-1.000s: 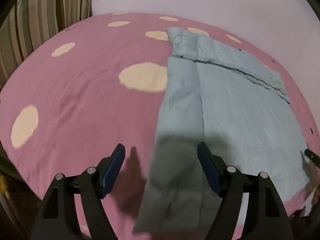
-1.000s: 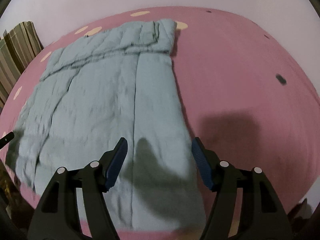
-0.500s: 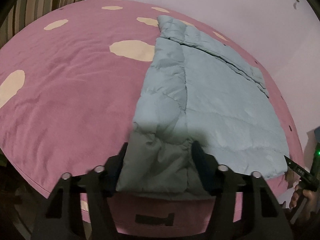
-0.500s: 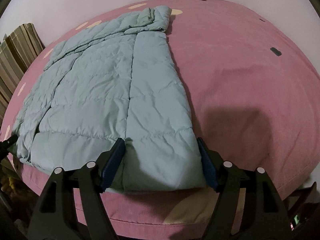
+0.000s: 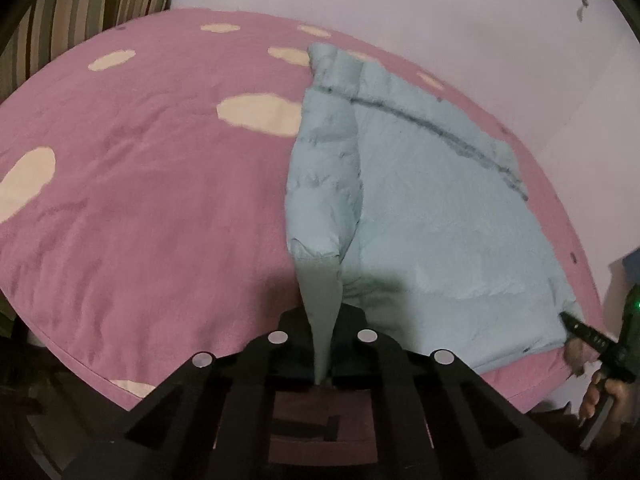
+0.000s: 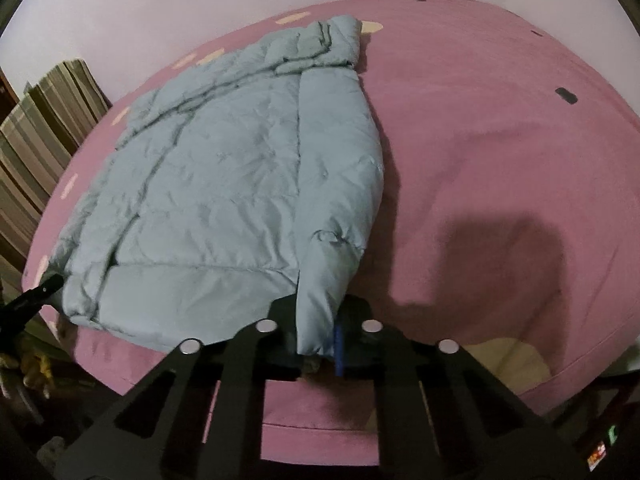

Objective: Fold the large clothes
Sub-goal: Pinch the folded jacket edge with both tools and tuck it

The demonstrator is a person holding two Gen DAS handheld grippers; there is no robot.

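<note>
Left wrist view: the left gripper (image 5: 322, 354) is clamped on the near hem corner of the pale blue puffer jacket (image 5: 440, 208), which lies flat on the pink spotted bedcover (image 5: 140, 184). To fold it well, I judge both corners should rise together and travel toward the collar, keeping the hem taut and level. Right wrist view: the right gripper (image 6: 316, 340) is likewise closed on the opposite hem corner of the jacket (image 6: 224, 184). The quilted fabric looks thick and puffy with sleeves tucked in, so it may spring back.
</note>
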